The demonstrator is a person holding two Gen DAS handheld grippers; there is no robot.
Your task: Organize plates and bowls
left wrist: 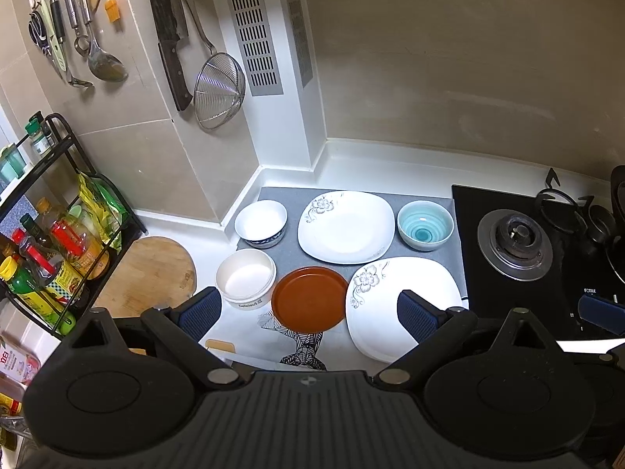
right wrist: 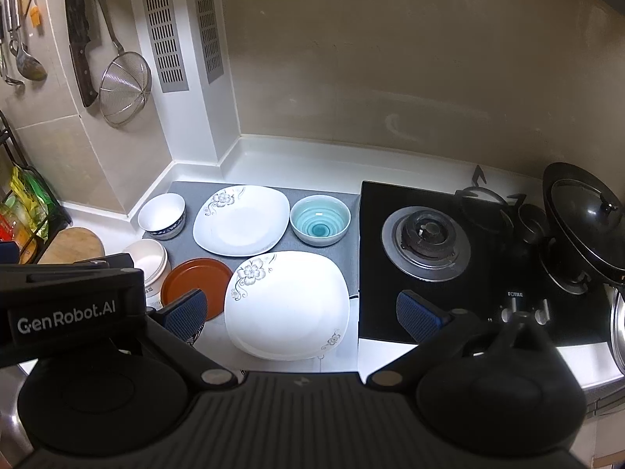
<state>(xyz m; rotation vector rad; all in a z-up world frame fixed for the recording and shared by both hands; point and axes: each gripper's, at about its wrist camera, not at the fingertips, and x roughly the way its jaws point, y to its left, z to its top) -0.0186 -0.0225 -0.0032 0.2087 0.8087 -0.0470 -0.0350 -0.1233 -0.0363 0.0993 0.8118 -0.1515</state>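
Note:
On the counter lie two white square plates with flower prints, one at the back and one nearer. A brown round plate lies left of the nearer one. A white bowl with a blue rim, a cream bowl marked "Delicious" and a teal bowl stand around them. My left gripper is open and empty above the brown plate. My right gripper is open and empty above the nearer white plate.
A gas hob with a black wok and lid is on the right. A round wooden board and a rack of bottles stand on the left. Knives, ladles and a strainer hang on the wall.

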